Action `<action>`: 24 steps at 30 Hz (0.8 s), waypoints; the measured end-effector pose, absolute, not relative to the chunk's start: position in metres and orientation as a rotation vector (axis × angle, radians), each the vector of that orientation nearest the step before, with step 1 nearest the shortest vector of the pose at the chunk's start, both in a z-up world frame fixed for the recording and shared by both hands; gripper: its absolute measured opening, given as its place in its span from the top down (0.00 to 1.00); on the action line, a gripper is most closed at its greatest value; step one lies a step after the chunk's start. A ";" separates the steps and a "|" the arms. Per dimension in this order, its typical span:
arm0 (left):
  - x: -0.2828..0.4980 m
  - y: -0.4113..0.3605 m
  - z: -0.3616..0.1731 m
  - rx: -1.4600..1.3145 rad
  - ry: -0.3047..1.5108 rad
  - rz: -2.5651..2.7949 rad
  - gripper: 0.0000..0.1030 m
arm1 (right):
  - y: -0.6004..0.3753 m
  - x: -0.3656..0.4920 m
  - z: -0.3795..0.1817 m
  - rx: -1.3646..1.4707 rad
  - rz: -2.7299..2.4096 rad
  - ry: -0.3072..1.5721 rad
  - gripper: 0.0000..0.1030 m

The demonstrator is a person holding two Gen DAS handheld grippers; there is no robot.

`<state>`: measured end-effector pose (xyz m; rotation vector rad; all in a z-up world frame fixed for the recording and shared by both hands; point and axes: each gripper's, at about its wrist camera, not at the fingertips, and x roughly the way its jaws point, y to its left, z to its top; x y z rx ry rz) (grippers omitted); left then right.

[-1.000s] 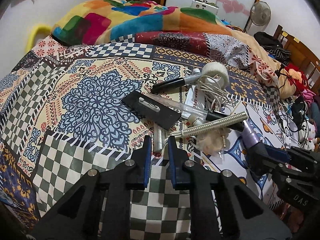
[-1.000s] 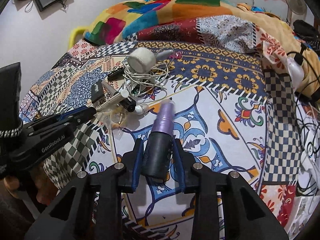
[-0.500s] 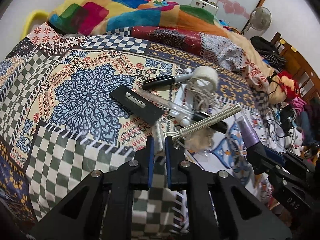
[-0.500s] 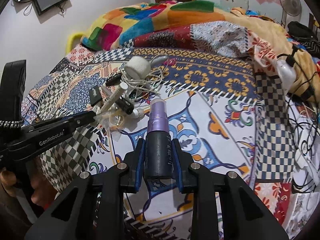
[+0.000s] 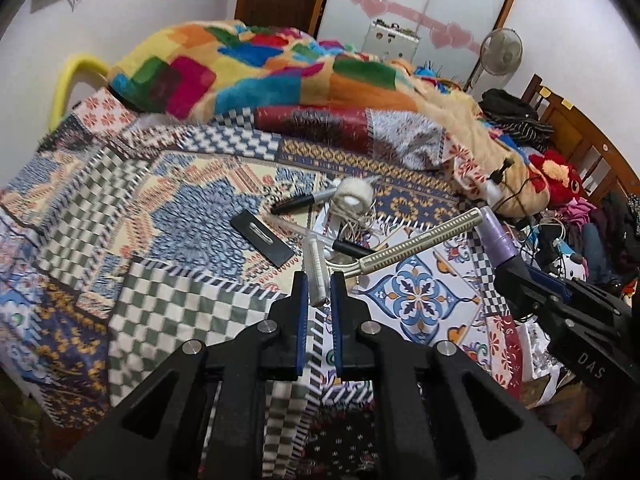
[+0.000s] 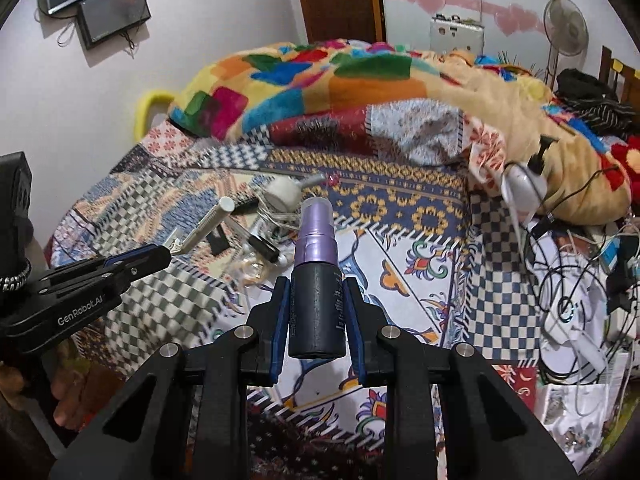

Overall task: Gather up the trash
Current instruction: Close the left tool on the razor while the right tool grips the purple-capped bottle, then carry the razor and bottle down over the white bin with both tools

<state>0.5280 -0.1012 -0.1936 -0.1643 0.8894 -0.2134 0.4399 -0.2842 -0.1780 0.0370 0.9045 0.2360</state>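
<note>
My left gripper is shut on the head of a pale disposable razor, whose ribbed handle sticks out to the right, above the bed. In the right wrist view the left gripper appears at the left with the razor angled upward. My right gripper is shut on a dark spray bottle with a purple cap, held upright off the quilt. The same bottle shows at the right of the left wrist view. A black marker, a flat black piece and a white ball with tangled cord lie on the patterned quilt.
A bright patchwork blanket is heaped at the back of the bed. A white pump bottle, cables and clothes crowd the right side. A standing fan and a wooden headboard are behind. A person's hand shows at lower left.
Both grippers have risen from the quilt. The left jaws closed on the razor head and lifted it out of the pile. The bottle came up with the right gripper.
</note>
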 end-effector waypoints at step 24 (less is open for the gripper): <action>0.348 0.014 -0.089 -0.209 0.706 0.013 0.91 | -0.196 0.329 -0.066 -0.050 0.427 0.713 0.77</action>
